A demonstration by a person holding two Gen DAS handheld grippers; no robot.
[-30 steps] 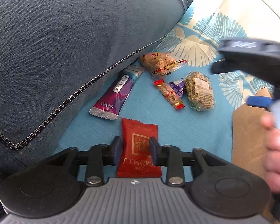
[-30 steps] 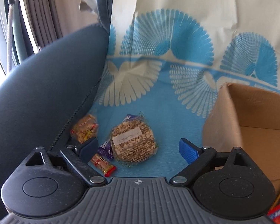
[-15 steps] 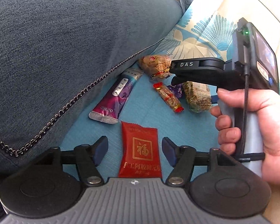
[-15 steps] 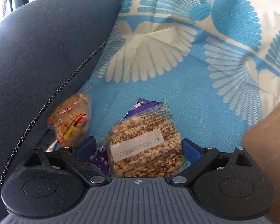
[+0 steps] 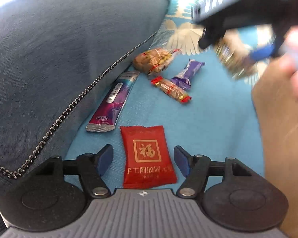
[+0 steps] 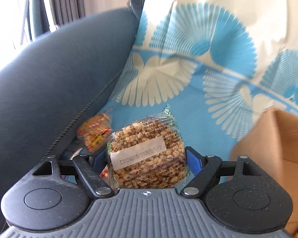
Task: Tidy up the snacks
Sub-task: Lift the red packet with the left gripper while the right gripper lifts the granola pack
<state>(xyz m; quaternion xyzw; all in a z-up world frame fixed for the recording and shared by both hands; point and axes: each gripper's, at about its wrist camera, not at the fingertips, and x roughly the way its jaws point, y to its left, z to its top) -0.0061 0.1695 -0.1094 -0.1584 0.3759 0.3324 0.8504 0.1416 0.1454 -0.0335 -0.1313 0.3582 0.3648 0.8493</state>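
The right hand-held gripper (image 6: 147,158) has its blue pads clamped on the clear-wrapped square puffed-grain cake (image 6: 146,154) and holds it clear of the blue fan-patterned cloth (image 6: 188,119), so this looks like the carry step of one snack toward the open brown cardboard box (image 6: 278,144) just to its right. Next, I'd judge, it needs to swing over the box's near wall and spread its fingers only once the cake is above the opening.

The left hand-held gripper (image 5: 143,162) hangs with its fingers apart on either side of the flat red foil sachet with a gold emblem (image 5: 148,156), touching neither edge. Beyond it lie a long purple stick pack (image 5: 113,101) against the grey-blue cushion (image 5: 59,49), a red-ended peanut bar (image 5: 171,89), a small purple wrapper (image 5: 186,73) and a clear bag of brown nutty brittle (image 5: 153,59), all waiting.
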